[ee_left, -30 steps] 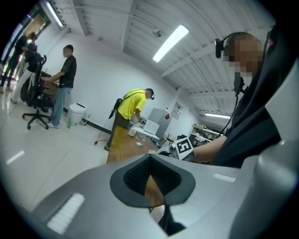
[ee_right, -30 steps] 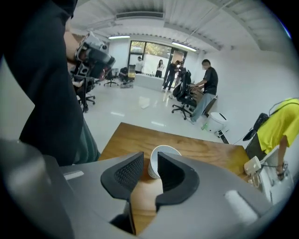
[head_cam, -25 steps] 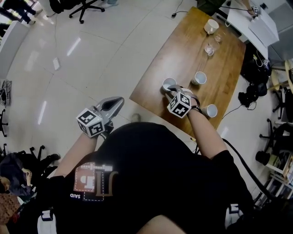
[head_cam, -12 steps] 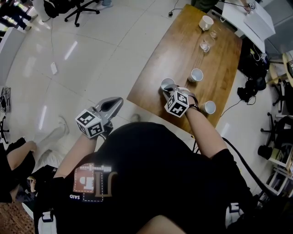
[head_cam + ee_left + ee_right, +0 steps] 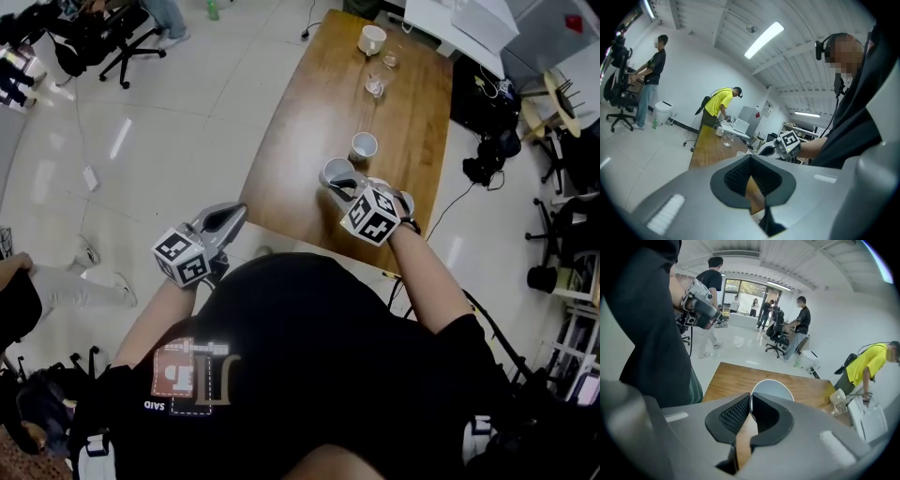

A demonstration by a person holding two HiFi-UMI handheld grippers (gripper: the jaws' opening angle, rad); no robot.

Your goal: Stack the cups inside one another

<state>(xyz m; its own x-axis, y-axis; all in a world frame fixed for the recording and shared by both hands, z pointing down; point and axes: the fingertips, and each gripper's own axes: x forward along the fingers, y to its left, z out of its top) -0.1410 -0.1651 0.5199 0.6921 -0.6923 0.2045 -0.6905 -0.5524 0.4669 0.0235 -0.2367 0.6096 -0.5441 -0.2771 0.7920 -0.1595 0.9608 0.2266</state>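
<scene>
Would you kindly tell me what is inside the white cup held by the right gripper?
The white cup looks empty where its inside shows. The right gripper has just been closing its jaws on the wall, one jaw inside, hiding the bottom.

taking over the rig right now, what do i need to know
Right gripper: jaws have just been closing, now pinched on the rim of a white cup.
Left gripper: shut, empty, held off the table.
Other cups stand apart on the table: middle cup, near cup partly hidden by the right wrist, far cup.
Done: nothing nested yet.
To do: nest the held cup in another, then the rest.
</scene>
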